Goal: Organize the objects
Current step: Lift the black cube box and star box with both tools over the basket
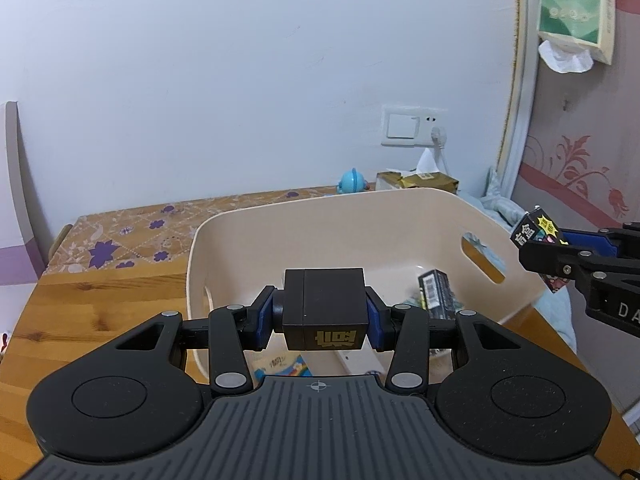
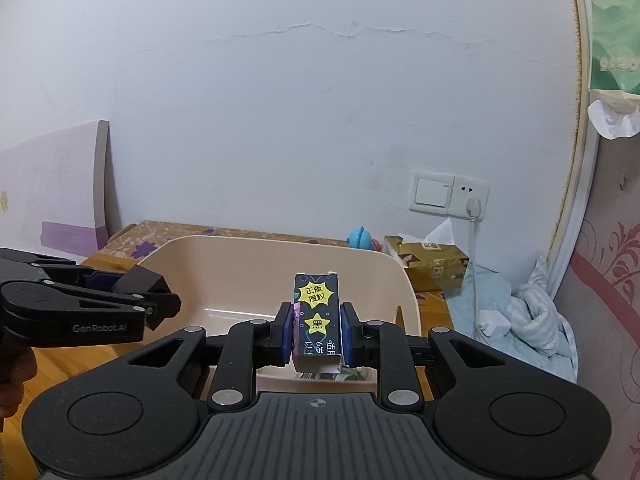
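My left gripper is shut on a black box with gold lettering and holds it above the near rim of a cream plastic basket. My right gripper is shut on a dark printed box with yellow star stickers, held over the basket's near right rim. In the left wrist view the right gripper with its box shows beside the basket's right wall. In the right wrist view the left gripper reaches over the basket's left side. A dark barcode box and colourful packets lie inside the basket.
The basket stands on a wooden table with a floral cloth at the back. A blue toy and a gold tissue box sit behind it. Crumpled light blue cloth lies right. A plugged wall socket is above.
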Available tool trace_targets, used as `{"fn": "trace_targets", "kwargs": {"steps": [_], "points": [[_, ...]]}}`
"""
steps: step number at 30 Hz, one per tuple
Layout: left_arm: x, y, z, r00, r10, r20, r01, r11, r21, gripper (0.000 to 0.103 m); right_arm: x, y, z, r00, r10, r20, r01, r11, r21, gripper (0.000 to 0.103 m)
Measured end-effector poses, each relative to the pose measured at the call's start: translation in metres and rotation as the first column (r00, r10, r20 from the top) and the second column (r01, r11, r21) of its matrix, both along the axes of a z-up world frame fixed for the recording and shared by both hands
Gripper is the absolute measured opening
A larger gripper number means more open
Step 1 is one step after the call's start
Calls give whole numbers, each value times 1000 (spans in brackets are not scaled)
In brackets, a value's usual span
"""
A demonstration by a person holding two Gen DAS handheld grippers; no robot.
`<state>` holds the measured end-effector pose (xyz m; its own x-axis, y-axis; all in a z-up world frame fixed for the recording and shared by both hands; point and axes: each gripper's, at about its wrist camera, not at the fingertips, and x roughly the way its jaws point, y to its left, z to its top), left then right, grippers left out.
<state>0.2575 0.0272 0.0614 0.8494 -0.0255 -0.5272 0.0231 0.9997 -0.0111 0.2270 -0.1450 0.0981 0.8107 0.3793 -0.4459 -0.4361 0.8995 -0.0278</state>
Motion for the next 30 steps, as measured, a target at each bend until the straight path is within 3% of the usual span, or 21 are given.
{"fn": "trace_targets", "kwargs": {"steps": [30], "points": [[63, -5, -45, 977, 18, -214, -11, 999, 37, 46, 63, 35, -49, 988, 20, -154, -47, 984, -171, 22]]}}
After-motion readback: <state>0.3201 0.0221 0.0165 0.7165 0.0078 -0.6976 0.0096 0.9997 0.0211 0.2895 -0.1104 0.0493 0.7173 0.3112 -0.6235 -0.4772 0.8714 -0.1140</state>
